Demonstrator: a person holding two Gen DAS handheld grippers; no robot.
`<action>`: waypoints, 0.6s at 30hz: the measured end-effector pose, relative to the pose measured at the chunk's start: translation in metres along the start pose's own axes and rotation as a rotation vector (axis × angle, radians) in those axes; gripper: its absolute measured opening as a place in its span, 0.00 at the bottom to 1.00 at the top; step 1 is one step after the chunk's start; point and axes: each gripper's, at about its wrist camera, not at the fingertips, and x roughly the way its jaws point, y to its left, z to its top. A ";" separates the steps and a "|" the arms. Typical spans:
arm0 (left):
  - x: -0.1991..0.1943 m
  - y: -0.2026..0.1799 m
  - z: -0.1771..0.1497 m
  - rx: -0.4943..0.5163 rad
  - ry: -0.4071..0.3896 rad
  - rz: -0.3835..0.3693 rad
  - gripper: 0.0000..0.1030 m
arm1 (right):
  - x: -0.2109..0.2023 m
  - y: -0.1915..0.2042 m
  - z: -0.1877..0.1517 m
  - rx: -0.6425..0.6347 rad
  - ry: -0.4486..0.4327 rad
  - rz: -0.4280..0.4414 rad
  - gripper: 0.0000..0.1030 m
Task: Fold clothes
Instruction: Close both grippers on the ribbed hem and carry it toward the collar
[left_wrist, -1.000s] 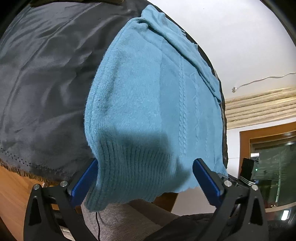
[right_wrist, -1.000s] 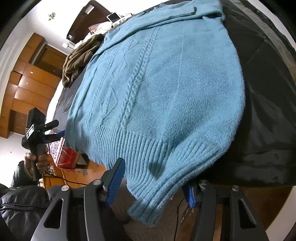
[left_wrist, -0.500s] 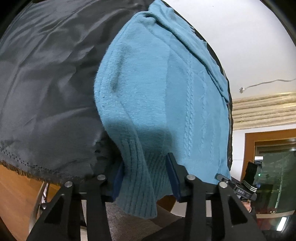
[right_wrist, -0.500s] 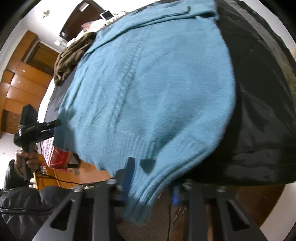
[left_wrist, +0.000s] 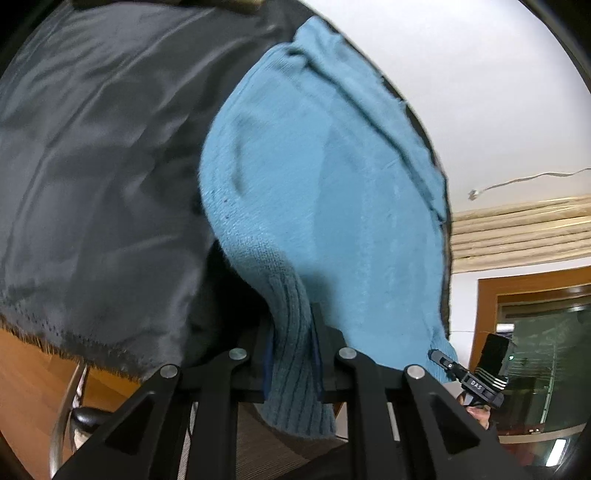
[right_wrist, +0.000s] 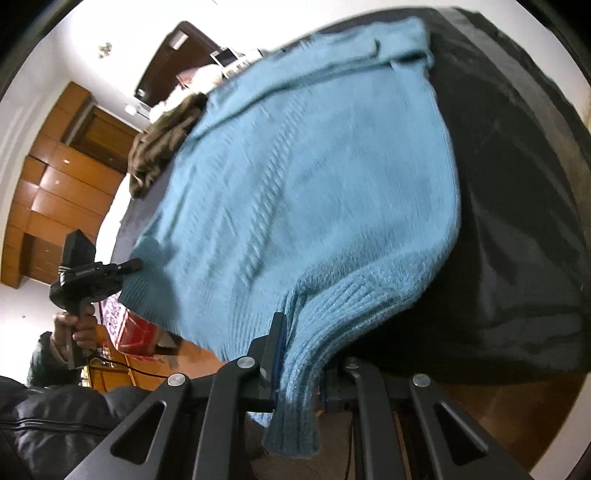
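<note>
Your left gripper (left_wrist: 293, 354) and right gripper (right_wrist: 299, 363) have just closed, each clamped on the fuzzy blue cable-knit sweater's (right_wrist: 314, 192) ribbed hem, over glossy black cloth (left_wrist: 92, 166).

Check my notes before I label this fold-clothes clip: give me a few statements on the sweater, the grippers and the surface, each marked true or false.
1. The left gripper is shut on the ribbed hem of the blue sweater. True.
2. The right gripper hangs open above the sweater. False: its jaws have just been closing and pinch the hem.
3. The sweater lies on a dark cloth. True.
4. The sweater is already folded into a small square. False: it lies spread out, with only the hem corners pinched.
5. A brown garment lies bunched beyond the sweater. True.
</note>
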 end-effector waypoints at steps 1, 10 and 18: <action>-0.004 -0.003 0.002 0.004 -0.010 -0.008 0.17 | -0.004 0.001 0.002 -0.007 -0.014 0.007 0.15; -0.045 -0.035 0.027 0.027 -0.109 -0.104 0.17 | -0.039 0.011 0.029 -0.064 -0.138 0.025 0.15; -0.073 -0.068 0.056 0.056 -0.183 -0.144 0.17 | -0.078 0.017 0.065 -0.087 -0.277 0.003 0.15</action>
